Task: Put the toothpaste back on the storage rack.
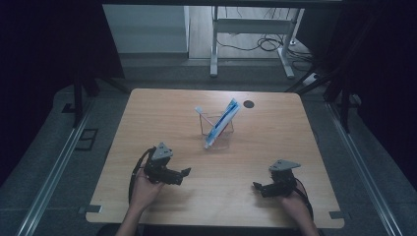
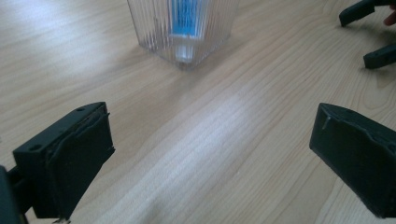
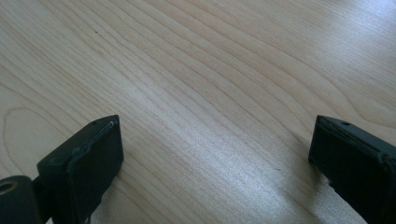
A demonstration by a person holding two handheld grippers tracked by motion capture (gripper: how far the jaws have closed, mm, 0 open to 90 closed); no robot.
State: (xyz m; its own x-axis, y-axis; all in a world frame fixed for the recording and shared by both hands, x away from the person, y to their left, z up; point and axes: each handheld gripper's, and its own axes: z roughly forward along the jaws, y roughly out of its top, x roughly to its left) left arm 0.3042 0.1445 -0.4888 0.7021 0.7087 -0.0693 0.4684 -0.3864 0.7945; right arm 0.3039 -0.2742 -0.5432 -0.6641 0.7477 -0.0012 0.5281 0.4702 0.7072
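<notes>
We hold both grippers low over the near part of the wooden table (image 1: 162, 105), forearms coming in from the bottom edge. Our left gripper (image 1: 183, 173) points right and slightly forward, jaws spread wide with nothing between them; our right gripper (image 1: 257, 187) points left, jaws likewise spread and empty. Their black pads look matte and blocky. Farther out, near the table's middle, stands a clear ribbed plastic cup (image 1: 218, 132) of squarish section, well apart from both grippers. A blue-and-white toothpaste tube (image 1: 223, 122) leans in it, beside a pale toothbrush (image 1: 202, 114). The tabletop is light, smooth wood grain.
</notes>
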